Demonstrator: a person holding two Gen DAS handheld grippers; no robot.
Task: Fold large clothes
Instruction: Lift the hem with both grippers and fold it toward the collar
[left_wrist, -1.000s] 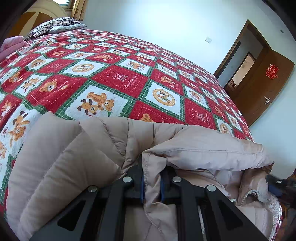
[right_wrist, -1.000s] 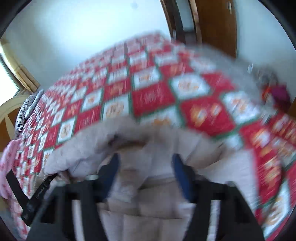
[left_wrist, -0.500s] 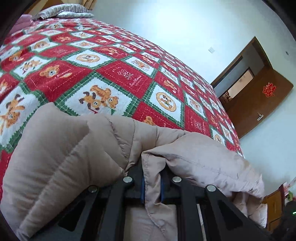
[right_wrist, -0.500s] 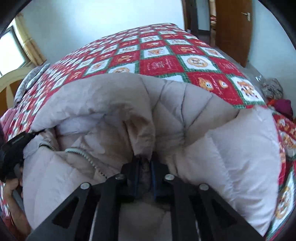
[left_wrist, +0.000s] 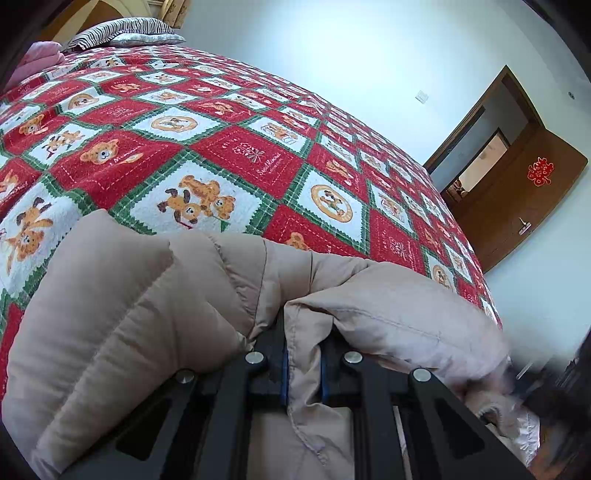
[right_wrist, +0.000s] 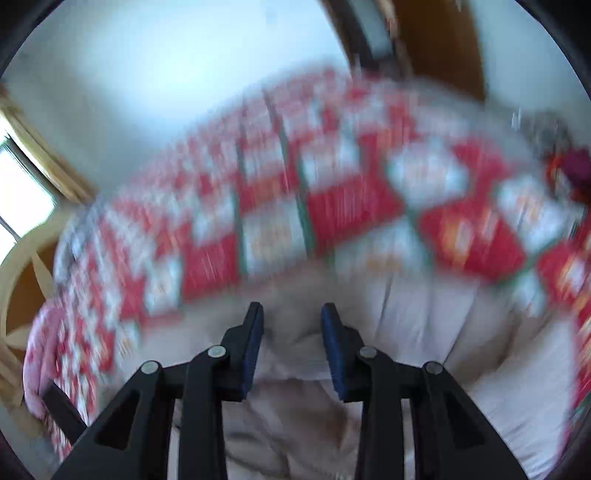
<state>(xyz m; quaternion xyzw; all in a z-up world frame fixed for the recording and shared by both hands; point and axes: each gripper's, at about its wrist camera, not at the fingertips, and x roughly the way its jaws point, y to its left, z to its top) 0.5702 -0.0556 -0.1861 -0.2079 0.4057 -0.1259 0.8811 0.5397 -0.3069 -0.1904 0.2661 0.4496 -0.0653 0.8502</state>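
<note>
Left wrist: beige quilted puffer jacket (left_wrist: 122, 317), bunched

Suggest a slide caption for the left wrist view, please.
Left gripper pinching a beige puffer jacket on a teddy-bear quilt.

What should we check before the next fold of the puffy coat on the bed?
1. Left gripper pinching the puffy coat: ok, a fold of fabric is clamped between its pads.
2. Right gripper holding the coat: not ok, its jaws are opening with a gap; fabric lies below them, not pinched.
3. Coat resting on the bedspread: ok.
4. Room ahead on the bedspread for folding: ok, the patterned cover beyond the coat is bare.
5. Right view sharp enough to aim: not ok, it is blurred.
6. Coat lying flat and even: cannot tell, only bunched parts show.
</note>
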